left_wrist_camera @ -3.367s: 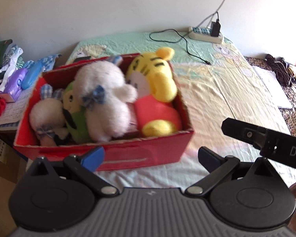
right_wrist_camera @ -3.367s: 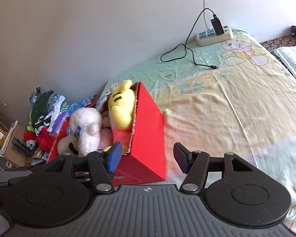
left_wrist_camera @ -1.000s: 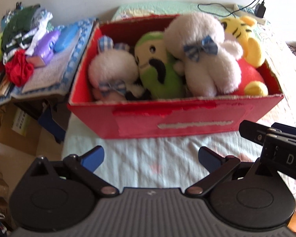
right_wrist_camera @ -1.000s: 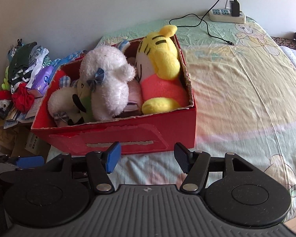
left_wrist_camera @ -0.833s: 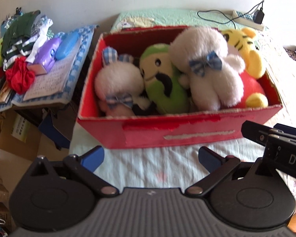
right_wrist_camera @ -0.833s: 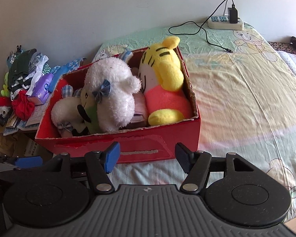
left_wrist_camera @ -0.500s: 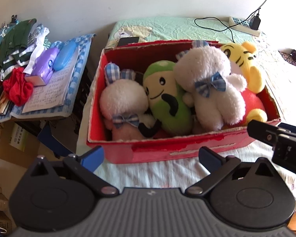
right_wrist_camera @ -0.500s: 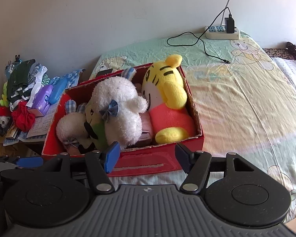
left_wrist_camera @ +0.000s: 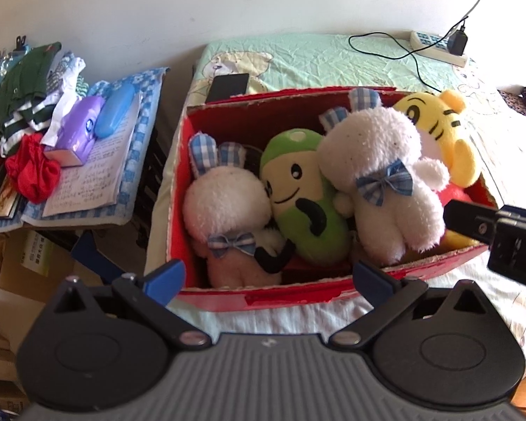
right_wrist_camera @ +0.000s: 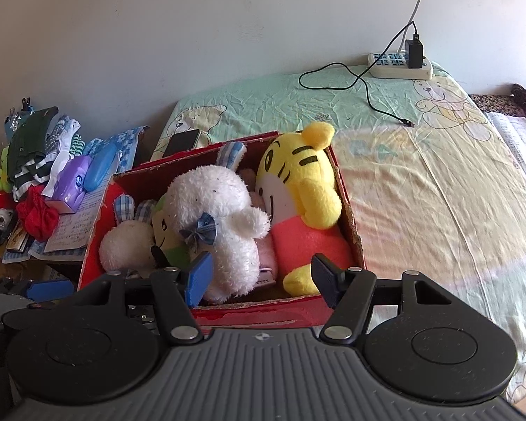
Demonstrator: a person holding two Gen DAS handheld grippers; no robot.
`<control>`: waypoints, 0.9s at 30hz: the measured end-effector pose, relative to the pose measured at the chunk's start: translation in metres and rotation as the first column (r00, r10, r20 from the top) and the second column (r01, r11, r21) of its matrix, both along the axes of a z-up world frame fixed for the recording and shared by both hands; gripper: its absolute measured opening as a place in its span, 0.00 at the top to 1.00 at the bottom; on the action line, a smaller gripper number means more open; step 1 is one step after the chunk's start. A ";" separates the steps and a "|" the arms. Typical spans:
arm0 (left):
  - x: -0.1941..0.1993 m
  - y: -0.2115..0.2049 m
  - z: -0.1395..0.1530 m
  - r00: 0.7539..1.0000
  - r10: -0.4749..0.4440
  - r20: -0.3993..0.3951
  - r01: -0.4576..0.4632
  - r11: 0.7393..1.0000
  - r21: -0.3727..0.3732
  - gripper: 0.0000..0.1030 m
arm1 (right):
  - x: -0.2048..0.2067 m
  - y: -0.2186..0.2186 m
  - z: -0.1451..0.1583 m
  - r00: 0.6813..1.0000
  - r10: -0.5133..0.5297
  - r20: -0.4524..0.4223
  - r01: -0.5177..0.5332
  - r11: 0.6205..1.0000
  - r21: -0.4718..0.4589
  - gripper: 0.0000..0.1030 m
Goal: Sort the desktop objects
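1. The left gripper (left_wrist_camera: 268, 279) hangs with its blue-tipped jaws spread wide and nothing between them, just short of the near wall of the red box (left_wrist_camera: 263, 298)

2. The right gripper (right_wrist_camera: 259, 280) is likewise spread apart and empty, poised over the box's near rim; its black body also shows at the right edge of the left wrist view

3. The box sits on the bed sheet (right_wrist_camera: 420, 182) and is packed: a small white rabbit (left_wrist_camera: 228, 210) at the left, a green plush (left_wrist_camera: 305, 196) wedged beside it, a large white rabbit (left_wrist_camera: 385, 182) leaning over both, and a yellow tiger (right_wrist_camera: 298, 189) against the right wall

4. All of these look light, soft and squashy, not fragile and not slippery; the jaws will sink into the pile, so a deep bite is likely needed

5. Best holds seem to be the large rabbit's rounded head or body, which stands highest and clear of its neighbours, or the tiger's head; thin ears may pull loose from the grip

6. Packed this tightly, one toy lifted may drag another with it

7. Beyond the box lie a phone (right_wrist_camera: 182, 142) and a power strip (right_wrist_camera: 399, 65)
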State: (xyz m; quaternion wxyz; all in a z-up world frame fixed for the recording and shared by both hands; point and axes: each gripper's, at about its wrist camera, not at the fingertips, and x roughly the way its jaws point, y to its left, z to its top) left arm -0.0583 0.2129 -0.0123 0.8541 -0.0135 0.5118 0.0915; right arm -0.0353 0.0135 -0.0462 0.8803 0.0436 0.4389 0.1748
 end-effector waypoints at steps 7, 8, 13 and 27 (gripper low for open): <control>0.010 -0.011 -0.003 0.999 0.023 -0.024 -0.024 0.999 -0.029 0.01 | 0.015 -0.009 0.000 1.000 0.029 -0.007 -0.029 0.999 -0.033 0.36; 0.012 -0.013 -0.004 0.999 0.024 -0.027 -0.025 0.999 -0.040 0.01 | 0.017 -0.011 0.000 0.999 0.034 -0.010 -0.034 0.999 -0.035 0.36; 0.020 -0.027 -0.007 0.999 0.026 -0.038 -0.028 0.999 -0.042 0.01 | 0.026 -0.022 0.003 0.999 0.039 -0.003 -0.039 0.998 -0.052 0.35; 0.034 -0.034 -0.009 0.998 0.002 -0.059 -0.003 1.000 -0.019 0.01 | 0.035 -0.019 0.005 0.999 0.049 0.017 -0.048 0.996 -0.076 0.33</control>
